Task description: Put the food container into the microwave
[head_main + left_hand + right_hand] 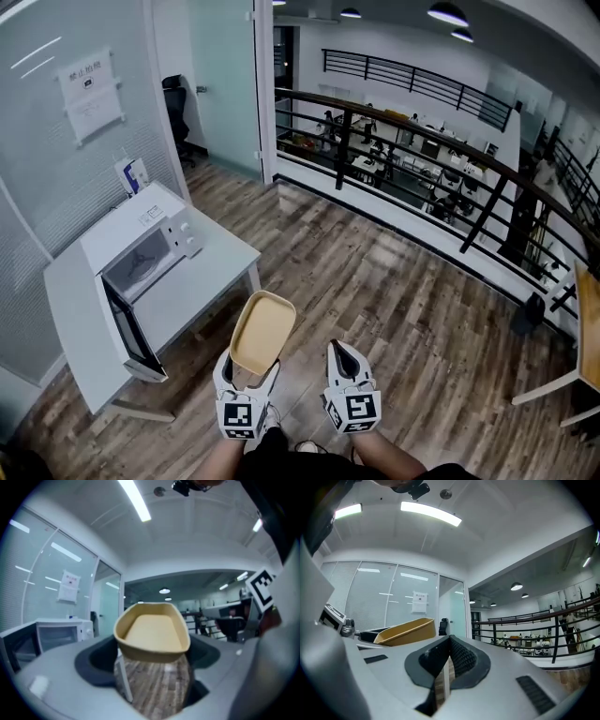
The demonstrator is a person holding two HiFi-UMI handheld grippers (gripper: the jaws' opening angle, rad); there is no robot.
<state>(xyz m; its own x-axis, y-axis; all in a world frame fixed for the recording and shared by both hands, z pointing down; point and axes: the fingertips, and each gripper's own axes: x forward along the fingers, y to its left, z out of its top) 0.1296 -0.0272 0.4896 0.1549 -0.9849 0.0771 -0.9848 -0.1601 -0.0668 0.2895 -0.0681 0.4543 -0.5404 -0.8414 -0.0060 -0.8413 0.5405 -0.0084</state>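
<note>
Clamping the food container point(262, 330) by its hidden rim, your left gripper point(250, 373) sits lower centre; your right gripper point(342, 352) is closed, empty.

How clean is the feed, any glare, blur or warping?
Head view: sharp, but the fisheye bows the railing, and light streaks reflect off the glass wall. Left gripper view: food container fairly clear, microwave soft. Right gripper view: ceiling light glares.
</note>
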